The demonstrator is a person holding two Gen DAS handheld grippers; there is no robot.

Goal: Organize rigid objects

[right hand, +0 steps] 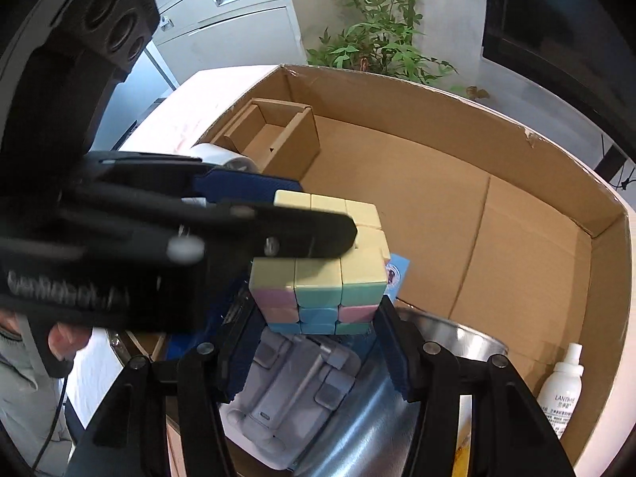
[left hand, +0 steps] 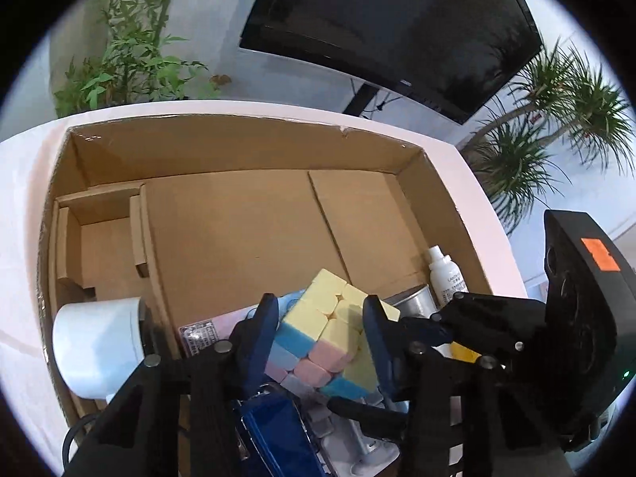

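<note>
A pastel puzzle cube [left hand: 330, 330] with yellow, pink, blue and green tiles hangs over the near end of a large cardboard box [left hand: 238, 151]. My left gripper [left hand: 320, 301] has its blue pads pressed on the cube's two sides. In the right wrist view my right gripper [right hand: 321, 309] grips the lower layers of the cube [right hand: 318, 278] from below. There the left gripper [right hand: 322, 208] reaches in from the left across the cube's top layers. The cube's top layer looks slightly twisted.
Inside the box are a small open cardboard tray [right hand: 274, 135], a white roll [left hand: 99, 342], a white spray bottle [right hand: 562, 389], a metal tin [right hand: 437, 357] and a grey-blue device [right hand: 294, 377]. The box's far half shows bare floor. Plants and a dark screen stand behind.
</note>
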